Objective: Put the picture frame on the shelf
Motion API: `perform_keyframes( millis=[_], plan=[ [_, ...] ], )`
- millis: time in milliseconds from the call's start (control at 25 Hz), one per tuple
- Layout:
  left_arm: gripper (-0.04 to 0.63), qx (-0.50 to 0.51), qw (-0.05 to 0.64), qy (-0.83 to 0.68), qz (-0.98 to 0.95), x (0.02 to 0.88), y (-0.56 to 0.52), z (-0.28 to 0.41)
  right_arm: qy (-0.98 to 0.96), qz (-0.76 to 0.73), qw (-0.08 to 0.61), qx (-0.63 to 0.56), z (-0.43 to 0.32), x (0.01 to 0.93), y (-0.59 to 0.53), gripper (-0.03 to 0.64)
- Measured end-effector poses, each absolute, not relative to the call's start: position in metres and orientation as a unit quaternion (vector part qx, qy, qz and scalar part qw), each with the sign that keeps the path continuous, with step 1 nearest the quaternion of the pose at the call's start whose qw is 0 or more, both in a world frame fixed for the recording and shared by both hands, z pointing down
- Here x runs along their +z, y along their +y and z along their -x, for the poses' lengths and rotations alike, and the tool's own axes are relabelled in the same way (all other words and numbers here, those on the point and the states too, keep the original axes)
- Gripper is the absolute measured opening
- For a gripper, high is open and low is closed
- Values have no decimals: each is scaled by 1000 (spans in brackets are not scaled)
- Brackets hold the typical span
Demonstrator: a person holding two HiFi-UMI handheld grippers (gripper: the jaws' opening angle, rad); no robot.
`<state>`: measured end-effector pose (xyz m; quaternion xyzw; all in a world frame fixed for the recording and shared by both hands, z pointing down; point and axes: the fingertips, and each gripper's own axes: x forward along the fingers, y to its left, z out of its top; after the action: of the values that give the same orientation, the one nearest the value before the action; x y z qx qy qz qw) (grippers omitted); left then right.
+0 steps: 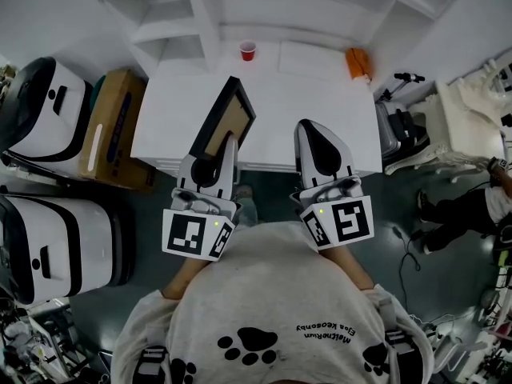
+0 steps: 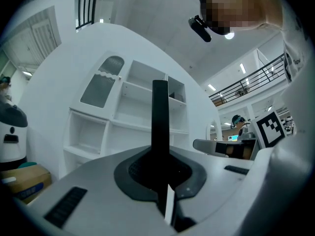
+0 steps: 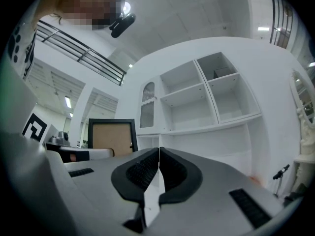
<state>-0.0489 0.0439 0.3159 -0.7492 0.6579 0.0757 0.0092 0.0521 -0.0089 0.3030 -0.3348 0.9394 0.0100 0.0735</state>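
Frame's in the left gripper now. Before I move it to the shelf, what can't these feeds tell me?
- Picture frame: the left gripper view shows it edge-on only, and its bottom edge is buried in the left gripper.
- Shelf: the head view's top edge cuts off the upper compartments.
- Orange item at the far right of the table: too small in the head view to identify.

Open tabletop point(image 1: 308, 90) mid-span, red cup point(image 1: 248, 50) and orange object point(image 1: 358, 62) at back edge, shelf bays point(image 1: 204, 14) unblocked
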Motion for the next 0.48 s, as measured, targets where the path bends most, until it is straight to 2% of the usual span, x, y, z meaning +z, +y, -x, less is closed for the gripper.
perform_keyframes(
  millis=[480],
  plan=[
    [26, 75, 18, 633, 770, 307, -47, 91, 931, 356, 72, 20, -10, 297, -91, 34]
  ],
)
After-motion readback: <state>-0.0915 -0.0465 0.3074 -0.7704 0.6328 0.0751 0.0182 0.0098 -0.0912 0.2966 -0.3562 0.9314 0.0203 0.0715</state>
